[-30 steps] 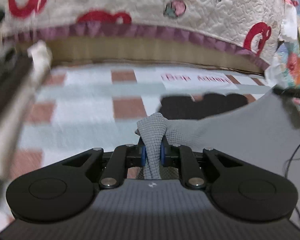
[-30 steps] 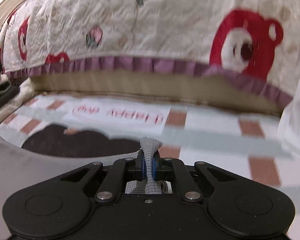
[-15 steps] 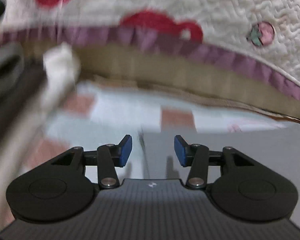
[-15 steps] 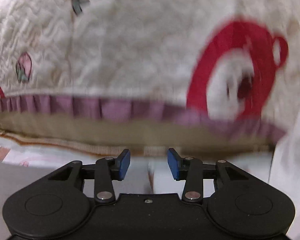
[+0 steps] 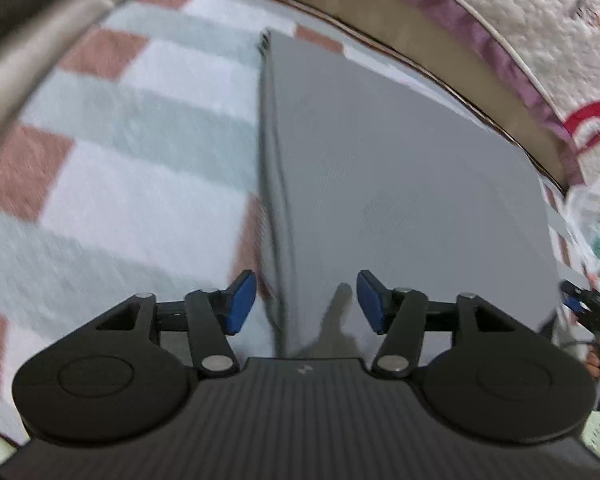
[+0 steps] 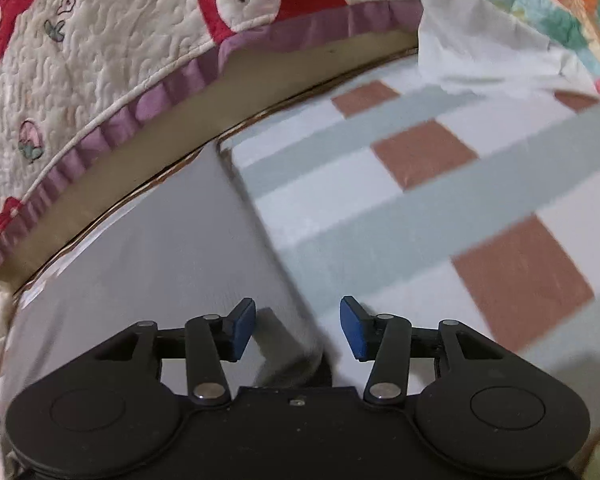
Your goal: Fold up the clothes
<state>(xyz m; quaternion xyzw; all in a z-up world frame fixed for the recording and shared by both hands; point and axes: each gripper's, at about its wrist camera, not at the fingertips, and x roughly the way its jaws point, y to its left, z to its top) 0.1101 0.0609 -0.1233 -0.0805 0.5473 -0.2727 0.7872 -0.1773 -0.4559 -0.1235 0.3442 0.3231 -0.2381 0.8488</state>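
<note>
The folded grey knit garment lies flat on the bed sheet checked in white, pale green and brick red, its far edge close against the tan base under the cream quilt with red bear prints and a purple frill.

Left claw: jaws opening, blue pads apart, nothing pressed between them. The garment's left folded edge runs from just between the pads straight away toward the far side; the left pad is over the sheet, the right pad over grey cloth.

Right claw: jaws opening likewise, holding nothing. The garment lies to its left and ahead; its right edge passes down between the pads, with the near right corner directly under the jaws.

Judgement: each claw straddles its own side edge at the near end, so neither is nearer than the other. The edges run near-to-far, so another fold would probably carry the near end toward the far end. The right claw shows at the right margin of the left view.
</note>
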